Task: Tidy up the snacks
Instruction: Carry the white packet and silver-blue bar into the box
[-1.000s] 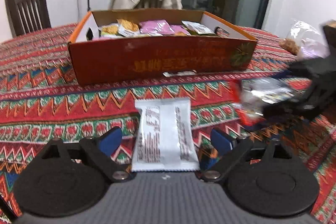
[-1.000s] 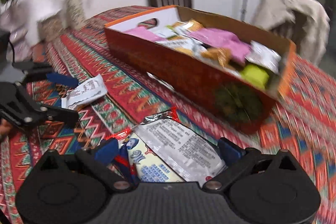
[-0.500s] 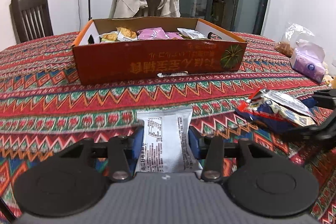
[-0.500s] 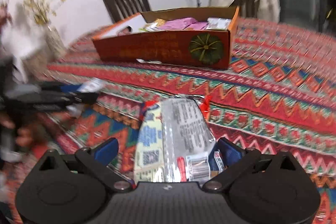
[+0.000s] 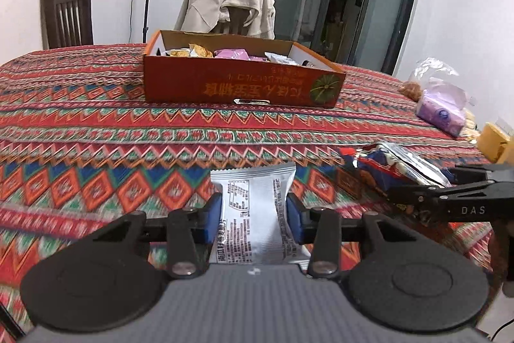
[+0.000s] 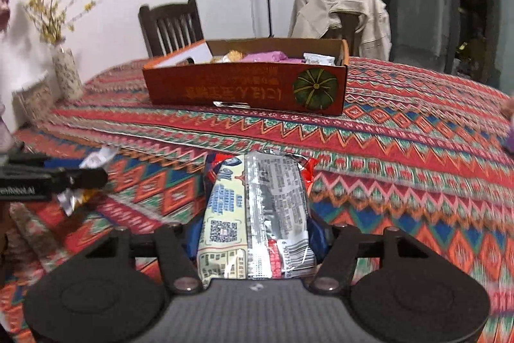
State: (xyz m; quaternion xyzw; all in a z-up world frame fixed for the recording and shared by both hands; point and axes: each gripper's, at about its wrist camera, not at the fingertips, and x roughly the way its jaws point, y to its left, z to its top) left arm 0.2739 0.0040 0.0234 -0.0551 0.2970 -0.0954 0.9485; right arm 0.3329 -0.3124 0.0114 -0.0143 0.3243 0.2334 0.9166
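Since the earlier frames both my claws have drawn back from the orange cardboard box [image 5: 244, 82], which now sits farther off across the bench [image 5: 96, 130], and both sets of jaws have just been closing. Bench is covered by a red zigzag-patterned cloth; the box holds assorted snack packets and stands near the far side. Room beyond: white wall, a dark wooden chair [image 5: 66, 16], a second chair draped with a beige jacket [image 5: 225, 7], glass doors with clothes hanging behind. My left claw [image 5: 253, 216] is nearly closed, blue pads pressed on both sides of a white snack packet [image 5: 255, 214] printed with black text, held over the cloth on the near side of the bench. My right claw [image 6: 255, 238] is about half open, clamped on a wider foil packet [image 6: 257, 214] with cream, silver and red panels, also well short of the box. Left view alone shows a clear bag [image 5: 433, 79] and a purple pack [image 5: 441, 114] at the bench's right edge. Right view alone shows a vase of yellow and pink flowers [image 6: 66, 73] on the left.
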